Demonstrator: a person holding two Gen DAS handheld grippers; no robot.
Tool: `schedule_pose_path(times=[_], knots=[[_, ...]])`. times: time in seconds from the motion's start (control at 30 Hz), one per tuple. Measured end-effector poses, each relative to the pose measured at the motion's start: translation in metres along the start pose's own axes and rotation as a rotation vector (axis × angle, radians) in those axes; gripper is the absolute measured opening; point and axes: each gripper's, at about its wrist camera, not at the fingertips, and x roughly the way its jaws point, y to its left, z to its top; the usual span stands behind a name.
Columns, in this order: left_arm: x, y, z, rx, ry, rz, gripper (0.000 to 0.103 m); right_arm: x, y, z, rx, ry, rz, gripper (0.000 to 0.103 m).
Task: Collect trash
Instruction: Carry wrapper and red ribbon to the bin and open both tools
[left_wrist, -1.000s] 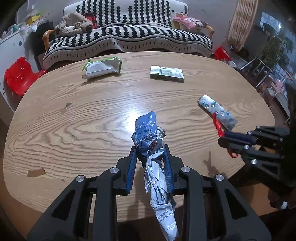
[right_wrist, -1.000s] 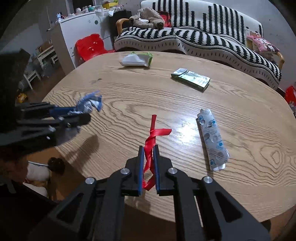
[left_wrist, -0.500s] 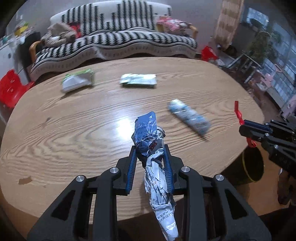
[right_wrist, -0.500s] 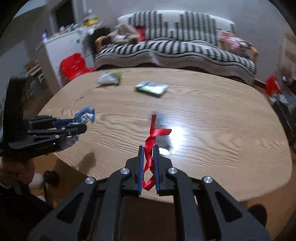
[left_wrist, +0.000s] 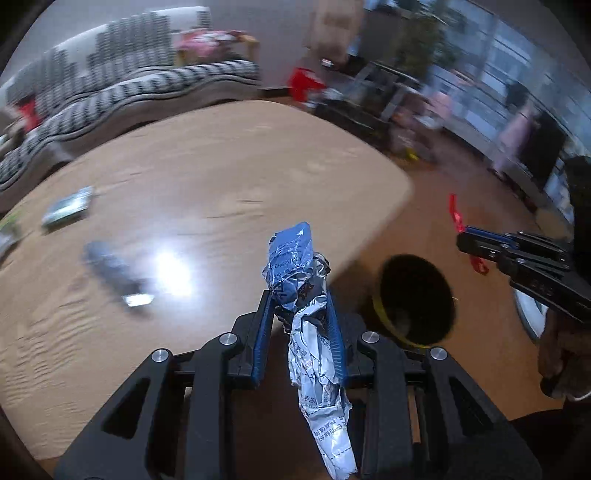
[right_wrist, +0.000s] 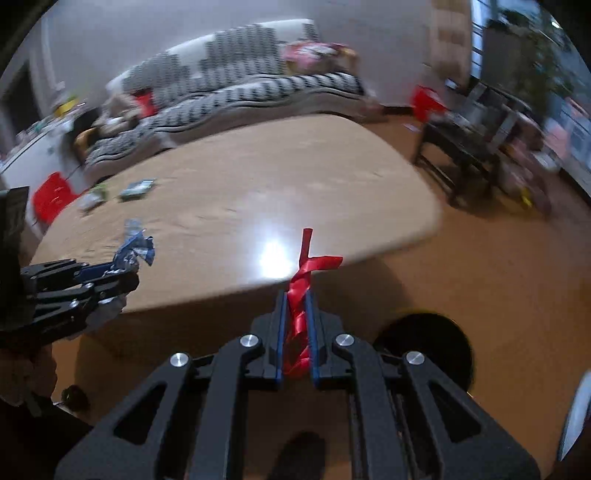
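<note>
My left gripper (left_wrist: 300, 300) is shut on a crumpled blue and silver wrapper (left_wrist: 295, 266), held over the table's right edge. My right gripper (right_wrist: 295, 295) is shut on a red ribbon (right_wrist: 304, 266); it also shows in the left wrist view (left_wrist: 463, 240), out past the table edge. A black bin with a yellow rim (left_wrist: 413, 295) stands on the floor beside the table, below and between the grippers; it also shows in the right wrist view (right_wrist: 424, 339). The left gripper with the wrapper shows at the left of the right wrist view (right_wrist: 125, 266).
On the oval wooden table (left_wrist: 221, 177) lie a silver blister pack (left_wrist: 114, 273) and a green packet (left_wrist: 68, 206), both blurred. A striped sofa (right_wrist: 240, 81) stands behind the table. A dark side table (right_wrist: 461, 147) and clutter stand to the right on the wood floor.
Both grippers have swung right, off the table edge toward the floor, still holding the wrapper and ribbon. The bin has come into full view below them.
</note>
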Motion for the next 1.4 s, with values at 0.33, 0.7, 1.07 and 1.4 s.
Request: schedule_pose_path(times=[0.33,0.7,1.07,1.4], knots=[[0.093,-0.141,-0.006,0.136,0.119,-0.177,0.028,-0.003,-0.137,-0.063,0.241,0.109,-0.128,0.011],[0.151,-0.173,-0.004,0.143,0.176,-0.221,0.028,0.009,-0.178,-0.084,0.333,0.151,-0.14,0.011],[0.183,-0.193,0.006,0.161,0.197,-0.246,0.028,0.019,-0.186,-0.08,0.362,0.163,-0.145,0.011],[0.221,-0.202,0.002,0.182,0.215,-0.225,0.072,0.041,-0.195,-0.08,0.415,0.2,-0.183,0.011]])
